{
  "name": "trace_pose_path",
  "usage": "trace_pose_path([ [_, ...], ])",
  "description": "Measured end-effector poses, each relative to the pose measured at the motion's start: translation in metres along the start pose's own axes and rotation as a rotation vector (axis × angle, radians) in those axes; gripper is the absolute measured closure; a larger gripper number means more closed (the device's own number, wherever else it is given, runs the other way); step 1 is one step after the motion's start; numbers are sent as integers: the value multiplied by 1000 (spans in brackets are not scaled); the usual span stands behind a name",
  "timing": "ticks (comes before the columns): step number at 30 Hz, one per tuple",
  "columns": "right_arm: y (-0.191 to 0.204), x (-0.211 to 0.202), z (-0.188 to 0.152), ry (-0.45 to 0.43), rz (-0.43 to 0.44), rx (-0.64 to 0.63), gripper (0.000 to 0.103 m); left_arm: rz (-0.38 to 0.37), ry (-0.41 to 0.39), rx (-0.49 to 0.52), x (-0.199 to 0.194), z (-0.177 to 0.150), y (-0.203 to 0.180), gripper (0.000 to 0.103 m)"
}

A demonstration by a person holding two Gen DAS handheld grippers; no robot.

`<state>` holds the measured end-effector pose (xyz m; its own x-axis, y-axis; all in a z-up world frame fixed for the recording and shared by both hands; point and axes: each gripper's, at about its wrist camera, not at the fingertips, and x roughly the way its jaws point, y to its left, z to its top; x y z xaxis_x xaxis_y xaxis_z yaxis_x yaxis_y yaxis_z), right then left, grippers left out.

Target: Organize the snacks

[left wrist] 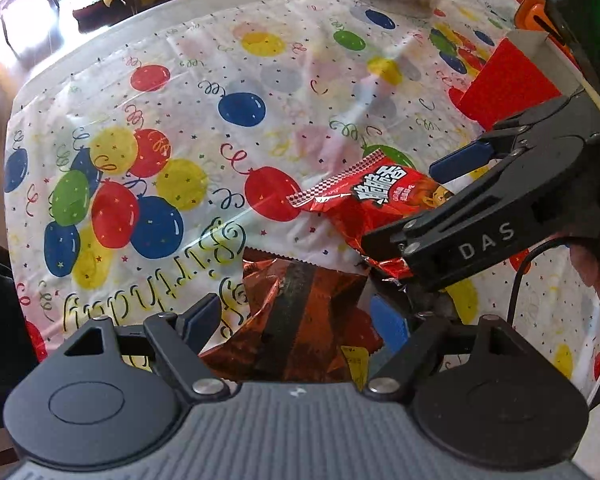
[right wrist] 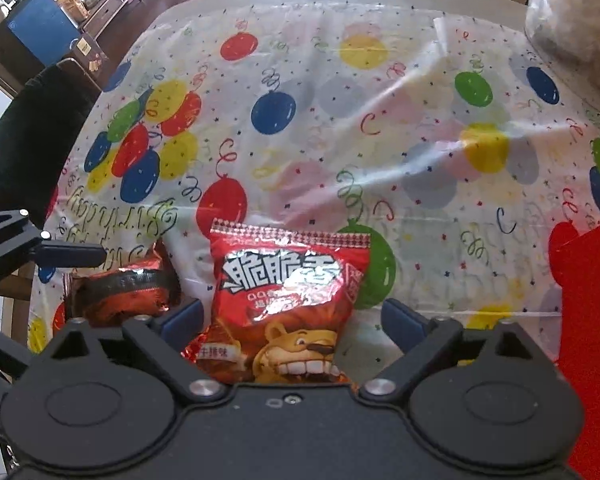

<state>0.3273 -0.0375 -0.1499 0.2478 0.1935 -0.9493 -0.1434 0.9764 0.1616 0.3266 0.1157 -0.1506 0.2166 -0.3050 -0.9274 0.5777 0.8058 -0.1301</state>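
Note:
A red snack bag with a cartoon lion [right wrist: 288,304] lies between the open fingers of my right gripper [right wrist: 296,320]; in the left wrist view the same bag [left wrist: 376,204] sits under the right gripper [left wrist: 432,216]. A darker red-brown foil snack bag [left wrist: 300,312] lies between the open fingers of my left gripper [left wrist: 300,320]; it also shows in the right wrist view [right wrist: 128,292], with a left fingertip [right wrist: 72,256] above it. Neither gripper squeezes its bag.
The table carries a balloon-print birthday cloth [left wrist: 160,152]. A red box [left wrist: 504,84] stands at the right, also in the right wrist view [right wrist: 592,320]. A clear bag of food [right wrist: 576,20] sits at the far right corner. A dark chair [right wrist: 28,120] stands left.

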Motion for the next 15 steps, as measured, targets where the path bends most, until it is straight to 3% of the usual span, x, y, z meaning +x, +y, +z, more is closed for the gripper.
trace_pose_path([
  [5, 5, 3, -2, 3, 4, -13, 16, -11, -8, 33, 3, -3, -6, 25],
  [8, 7, 4, -3, 1, 9, -17, 20, -15, 0, 37, 6, -4, -7, 42],
  [12, 6, 2, -3, -13, 1, -9, 25, 4, -6, 40, 5, -5, -7, 53],
  [15, 5, 1, -3, -18, 1, 1, 29, 4, -14, 30, 3, -6, -7, 56],
])
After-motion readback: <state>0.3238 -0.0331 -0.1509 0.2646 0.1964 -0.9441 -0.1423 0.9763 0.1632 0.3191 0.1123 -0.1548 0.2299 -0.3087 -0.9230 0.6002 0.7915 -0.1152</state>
